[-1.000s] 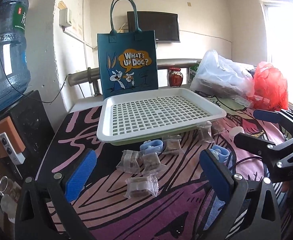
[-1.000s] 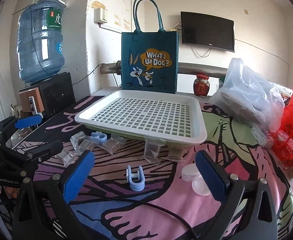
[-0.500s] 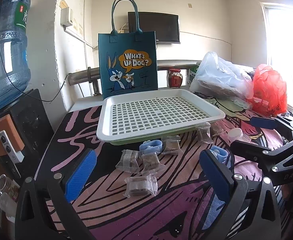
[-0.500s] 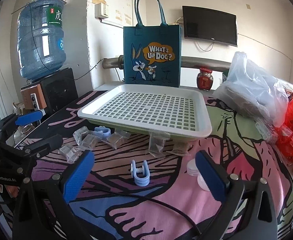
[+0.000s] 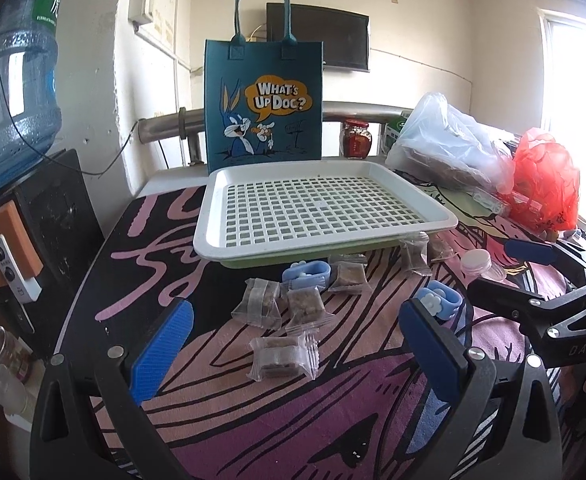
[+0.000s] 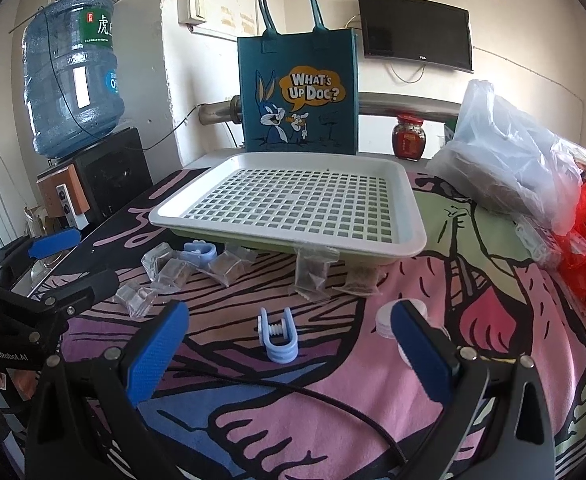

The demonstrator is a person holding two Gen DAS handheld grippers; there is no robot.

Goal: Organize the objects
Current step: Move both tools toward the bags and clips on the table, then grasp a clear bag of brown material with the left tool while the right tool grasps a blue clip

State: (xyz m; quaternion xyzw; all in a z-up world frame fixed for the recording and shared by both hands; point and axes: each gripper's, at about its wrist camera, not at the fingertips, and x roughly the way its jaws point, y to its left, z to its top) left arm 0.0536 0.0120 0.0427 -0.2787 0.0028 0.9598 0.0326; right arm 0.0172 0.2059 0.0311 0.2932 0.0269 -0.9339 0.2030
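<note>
A white slotted tray (image 5: 293,254) (image 6: 285,240) stands on the patterned cloth. In front of it lie several clear snack packets (image 5: 303,308) (image 6: 229,264), two light-blue clips (image 5: 307,274) (image 5: 439,302) and white caps (image 5: 481,260) (image 6: 385,316). My left gripper (image 5: 293,344) (image 6: 73,262) is open, low over the cloth, with one packet (image 5: 283,356) lying between its blue pads. My right gripper (image 6: 289,350) (image 5: 505,270) is open too, and a blue clip (image 6: 277,336) lies between its pads. Neither gripper holds anything.
A teal cartoon tote bag (image 5: 263,100) (image 6: 297,92) stands behind the tray. A red jar (image 6: 409,142), a clear plastic bag (image 6: 509,152) and a red bag (image 5: 545,176) crowd the right. A water bottle (image 6: 73,88) sits left. A black cable (image 6: 293,384) crosses the cloth.
Both grippers have crept slightly forward over the cloth and both stay open. The packets, clips and tray have not moved.
</note>
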